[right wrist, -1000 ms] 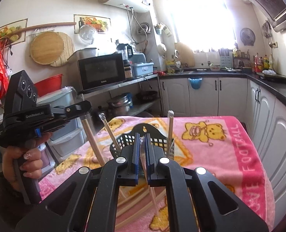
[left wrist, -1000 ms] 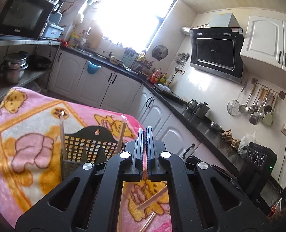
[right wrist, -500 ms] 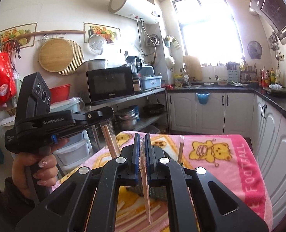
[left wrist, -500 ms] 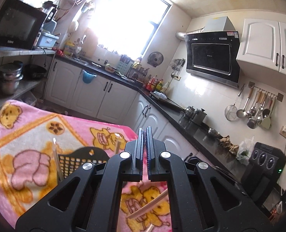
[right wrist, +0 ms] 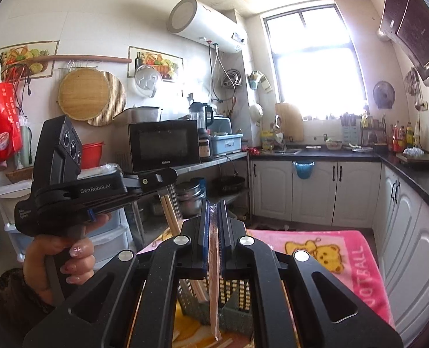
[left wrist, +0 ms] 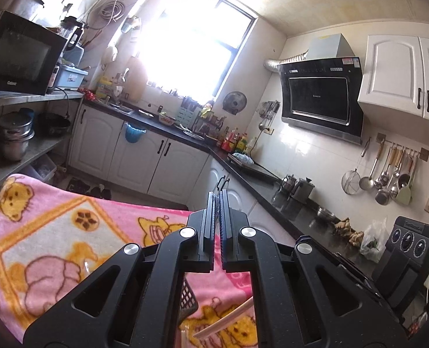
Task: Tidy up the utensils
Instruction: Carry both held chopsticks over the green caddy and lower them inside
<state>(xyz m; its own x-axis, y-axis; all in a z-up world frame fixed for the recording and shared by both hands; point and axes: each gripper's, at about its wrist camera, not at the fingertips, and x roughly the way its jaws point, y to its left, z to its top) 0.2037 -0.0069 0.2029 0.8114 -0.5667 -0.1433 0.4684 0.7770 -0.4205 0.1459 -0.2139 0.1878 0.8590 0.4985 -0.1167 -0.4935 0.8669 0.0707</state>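
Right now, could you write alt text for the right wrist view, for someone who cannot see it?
The right gripper pinches a wrapped chopstick above a dark basket on a pink blanket. At left, a hand holds the left gripper, also clamping chopsticks.

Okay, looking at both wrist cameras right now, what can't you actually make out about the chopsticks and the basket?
- Black basket: right wrist view, mostly hidden behind the right gripper; contents unclear.
- Wrapped chopsticks in that gripper: lower tip blurred near the frame's bottom.
- Left gripper: left wrist view, whatever it grips is unseen; the right wrist view shows chopsticks below it.
- Loose chopstick: cut off by the gripper body.
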